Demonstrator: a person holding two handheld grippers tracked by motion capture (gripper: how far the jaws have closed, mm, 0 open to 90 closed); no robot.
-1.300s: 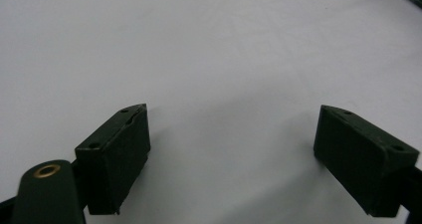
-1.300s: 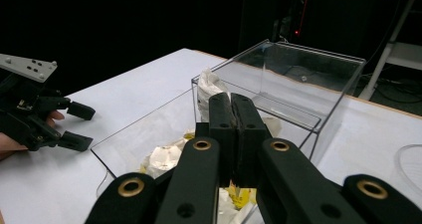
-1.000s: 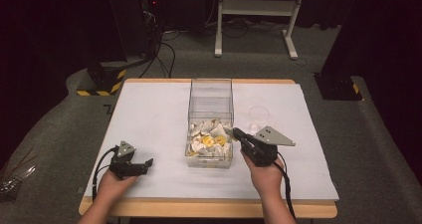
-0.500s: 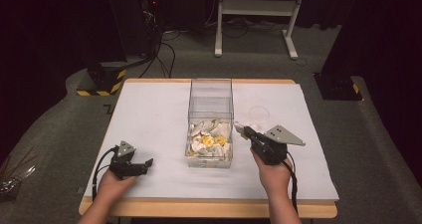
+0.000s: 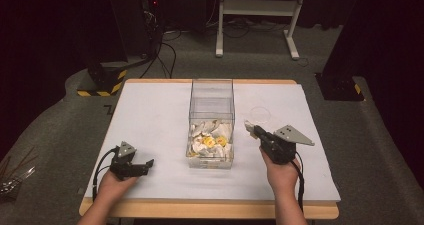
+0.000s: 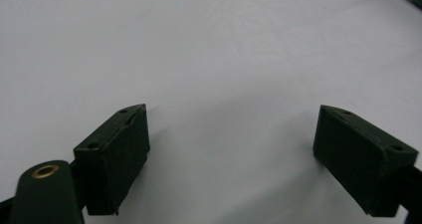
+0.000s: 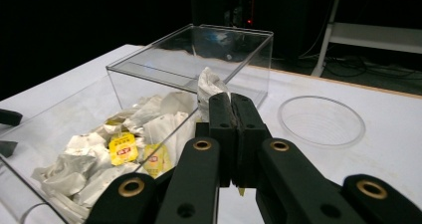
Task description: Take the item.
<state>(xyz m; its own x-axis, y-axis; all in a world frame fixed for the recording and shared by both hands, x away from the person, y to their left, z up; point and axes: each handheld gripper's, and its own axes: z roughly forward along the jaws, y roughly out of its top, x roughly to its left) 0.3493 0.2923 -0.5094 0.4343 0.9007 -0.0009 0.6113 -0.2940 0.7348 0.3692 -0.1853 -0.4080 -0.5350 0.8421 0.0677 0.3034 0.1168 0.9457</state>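
Right hand-held gripper (image 7: 231, 115) clamps tea bag (image 7: 209, 87) beside box rim (image 7: 189, 77).

No text, number or brand name can be read. The yellow tags (image 7: 123, 148) on the tea bags (image 7: 149, 134) in the clear box (image 7: 239, 50) carry a red mark, too small and blurred to make out.

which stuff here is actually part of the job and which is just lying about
Part of the job:
- right gripper, shut on a tea bag
- clear box holding the other tea bags
- clear round dish on the table beside the box, probably

Just lying about:
- left gripper, fingers open, resting on the white table
- white stand and cables on the floor behind
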